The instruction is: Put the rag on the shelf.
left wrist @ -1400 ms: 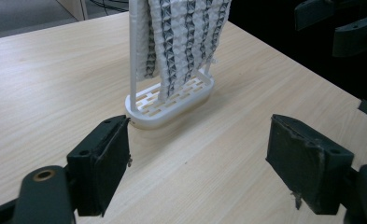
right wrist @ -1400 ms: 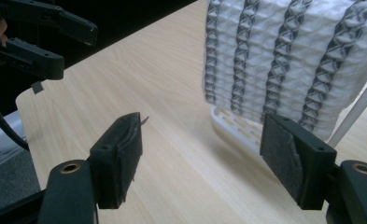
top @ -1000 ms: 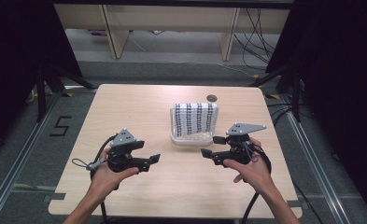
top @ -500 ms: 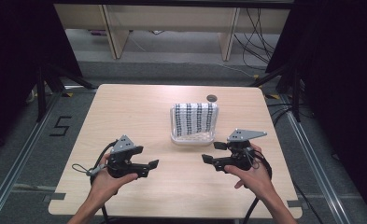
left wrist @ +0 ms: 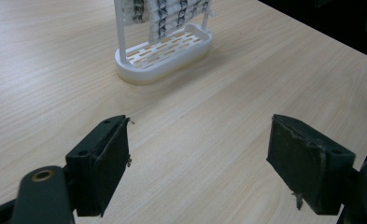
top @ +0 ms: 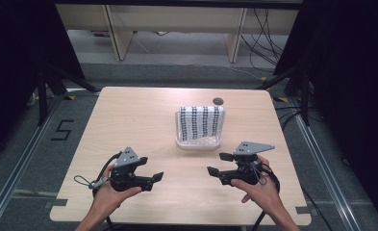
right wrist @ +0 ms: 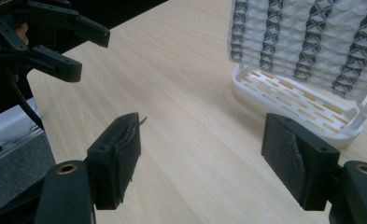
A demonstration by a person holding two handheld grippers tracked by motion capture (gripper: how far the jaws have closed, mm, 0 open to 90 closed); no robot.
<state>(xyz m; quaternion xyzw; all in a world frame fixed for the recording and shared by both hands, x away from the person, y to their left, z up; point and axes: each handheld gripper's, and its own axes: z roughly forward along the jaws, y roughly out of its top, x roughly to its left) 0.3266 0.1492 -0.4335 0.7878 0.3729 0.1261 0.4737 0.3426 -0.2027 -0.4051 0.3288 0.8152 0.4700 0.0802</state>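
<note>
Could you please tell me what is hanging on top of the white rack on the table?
A white cloth with dark patterned stripes is draped over the white rack. Below it shows the rack's slotted base; the top rail under the cloth is hidden.

The table (top: 129,125) has a pale wood-grain top with a smooth, matt finish and fine lengthwise streaks. The rack (left wrist: 165,51) is white moulded plastic, smooth with a slight sheen, and its base is pierced with slots. The towel (right wrist: 312,32) hung over the rack is a soft, woven cloth with a raised, waffle-like texture, white with dark patterned stripes. The left tongs (left wrist: 197,163) and right tongs (right wrist: 202,161) are matt black plastic; their inner pads look rubbery, dull and worn, with frayed edges and loose threads. Brass-coloured metal inserts sit in the jaw mounts. A grey matt plate tops each unit.
</note>
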